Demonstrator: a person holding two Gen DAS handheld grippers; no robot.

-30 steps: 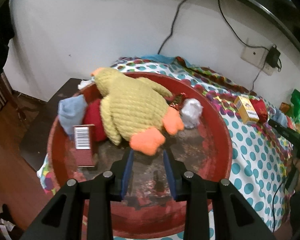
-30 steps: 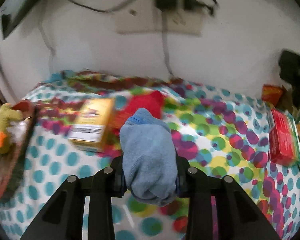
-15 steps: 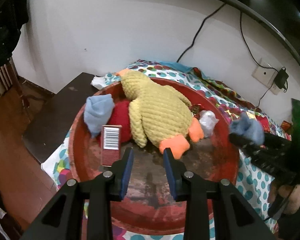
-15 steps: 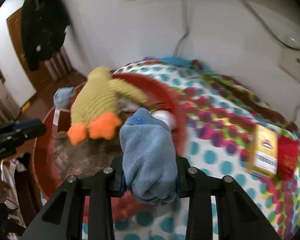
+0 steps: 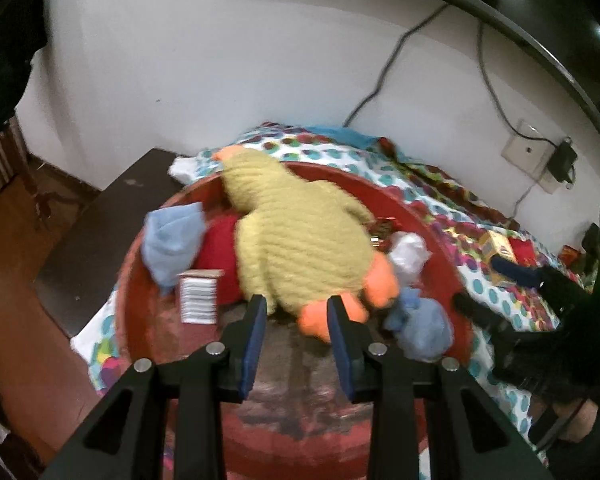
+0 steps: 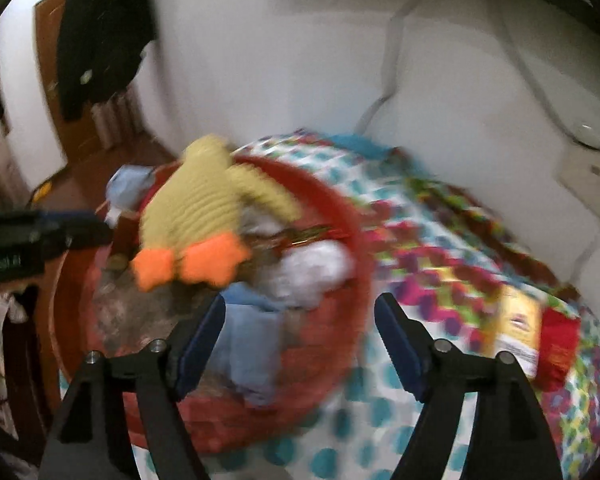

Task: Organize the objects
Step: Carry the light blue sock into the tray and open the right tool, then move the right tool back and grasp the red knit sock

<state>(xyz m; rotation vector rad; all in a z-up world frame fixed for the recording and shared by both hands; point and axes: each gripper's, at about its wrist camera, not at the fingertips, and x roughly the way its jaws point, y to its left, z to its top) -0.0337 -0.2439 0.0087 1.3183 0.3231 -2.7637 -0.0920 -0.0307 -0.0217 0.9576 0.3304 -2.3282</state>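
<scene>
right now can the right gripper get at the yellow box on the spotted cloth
Probably yes. The yellow box lies in the open on the cloth outside the red basin, and the right gripper, jaws opening, has nothing pinched.

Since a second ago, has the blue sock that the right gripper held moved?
Yes. The blue sock has left the right gripper, whose jaws are opening, and now lies inside the red basin, no longer over the dotted cloth.

Right claw (image 6: 300,340) angled down, jaws opening, nothing gripped. Left claw (image 5: 296,336) angled down, narrow gap, empty.

Yellow plush duck (image 5: 300,240) with orange feet, red basin (image 5: 428,236), polka-dot cloth (image 6: 440,248).
</scene>
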